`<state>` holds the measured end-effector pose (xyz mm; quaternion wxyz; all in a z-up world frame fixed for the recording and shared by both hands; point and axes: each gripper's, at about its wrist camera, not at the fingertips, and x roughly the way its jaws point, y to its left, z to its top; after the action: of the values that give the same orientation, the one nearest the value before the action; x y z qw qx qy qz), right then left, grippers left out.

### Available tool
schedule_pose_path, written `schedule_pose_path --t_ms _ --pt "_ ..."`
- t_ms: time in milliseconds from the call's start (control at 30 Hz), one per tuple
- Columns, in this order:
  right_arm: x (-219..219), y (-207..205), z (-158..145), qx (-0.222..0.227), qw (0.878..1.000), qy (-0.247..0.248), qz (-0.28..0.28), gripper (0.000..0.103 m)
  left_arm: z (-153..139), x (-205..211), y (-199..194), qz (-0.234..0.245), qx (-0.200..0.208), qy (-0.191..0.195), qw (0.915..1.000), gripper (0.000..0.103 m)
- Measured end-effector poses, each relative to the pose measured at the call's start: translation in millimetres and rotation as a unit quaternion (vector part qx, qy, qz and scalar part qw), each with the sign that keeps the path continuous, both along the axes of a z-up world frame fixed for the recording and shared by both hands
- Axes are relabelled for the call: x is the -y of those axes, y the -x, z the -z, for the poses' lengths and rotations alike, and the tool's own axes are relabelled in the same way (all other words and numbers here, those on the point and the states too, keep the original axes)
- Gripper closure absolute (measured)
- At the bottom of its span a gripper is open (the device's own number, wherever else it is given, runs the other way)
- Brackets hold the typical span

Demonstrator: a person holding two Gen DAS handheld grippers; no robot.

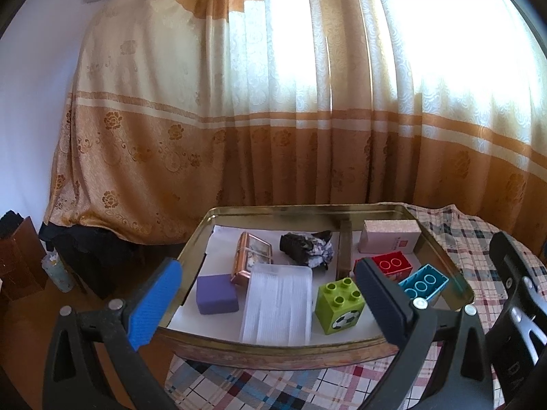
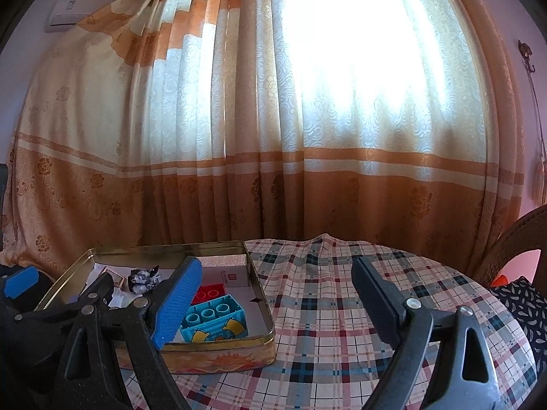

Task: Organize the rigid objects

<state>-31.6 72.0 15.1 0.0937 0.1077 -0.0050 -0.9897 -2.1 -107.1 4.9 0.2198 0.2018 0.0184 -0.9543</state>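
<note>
Each tool: black frame, 1 blue ribbed pad, 1 black pad, silver rivets.

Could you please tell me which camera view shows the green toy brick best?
The left wrist view: the green brick stands unobstructed in the tin, studs and football print visible. In the right wrist view it is hidden behind the grippers.

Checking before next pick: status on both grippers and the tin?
Left gripper open, empty, over tin. Right gripper open, empty, over tablecloth. Green block, blue block inside tin. Nothing blocking.
</note>
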Motion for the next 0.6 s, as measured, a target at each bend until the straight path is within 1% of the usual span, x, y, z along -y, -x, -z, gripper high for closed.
schedule_pose_path --t_ms 200,333,400,600 --pt "-2.5 0.6 -0.2 0.002 1.000 0.003 0.005 0.012 -1.4 -3.5 0.0 -0.003 0.001 0.013 0.9999 0.000" --pt "-2.9 1.1 0.2 0.004 1.000 0.004 0.006 0.012 -1.0 -1.7 1.3 0.008 0.001 -0.002 1.0000 0.000" --pt "-3.0 1.2 0.0 0.005 1.000 0.004 0.007 0.012 -1.7 -0.5 -0.3 0.014 -0.007 -0.008 0.9998 0.000" --pt "-2.7 1.5 0.7 0.011 1.000 0.006 0.011 0.012 -2.2 -2.2 0.3 0.014 -0.007 -0.004 0.9999 0.000"
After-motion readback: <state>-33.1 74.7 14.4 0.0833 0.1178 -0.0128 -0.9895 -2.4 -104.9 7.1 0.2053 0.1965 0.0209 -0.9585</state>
